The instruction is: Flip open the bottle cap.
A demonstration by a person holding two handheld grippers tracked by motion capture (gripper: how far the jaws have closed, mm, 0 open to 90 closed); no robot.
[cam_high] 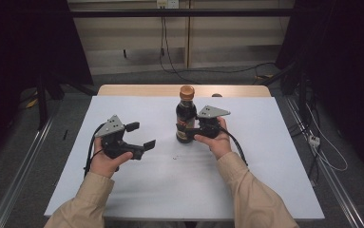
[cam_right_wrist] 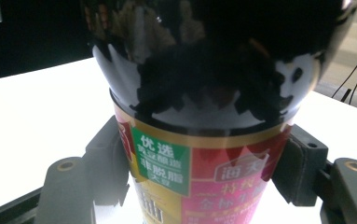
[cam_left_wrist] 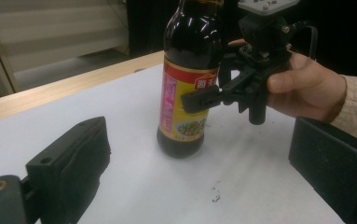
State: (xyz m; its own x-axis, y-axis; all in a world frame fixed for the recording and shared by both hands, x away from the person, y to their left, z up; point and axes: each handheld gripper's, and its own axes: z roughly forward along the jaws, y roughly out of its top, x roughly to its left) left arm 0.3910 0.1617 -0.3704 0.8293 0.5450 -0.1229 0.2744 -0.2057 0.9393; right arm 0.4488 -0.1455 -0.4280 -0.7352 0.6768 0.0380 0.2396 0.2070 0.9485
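So the right gripper (cam_high: 187, 127) has its jaws clamped around the label of a dark glass sauce bottle (cam_high: 186, 116) standing upright mid-table on the white sheet (cam_high: 265, 156); left gripper (cam_high: 140, 135) sits wide open, empty, nearby.

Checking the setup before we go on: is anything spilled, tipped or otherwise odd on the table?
Mostly fine. The bottle stands upright, capped, with the right gripper at its label. The one oddity: a few small dark specks on the white sheet in front of it.
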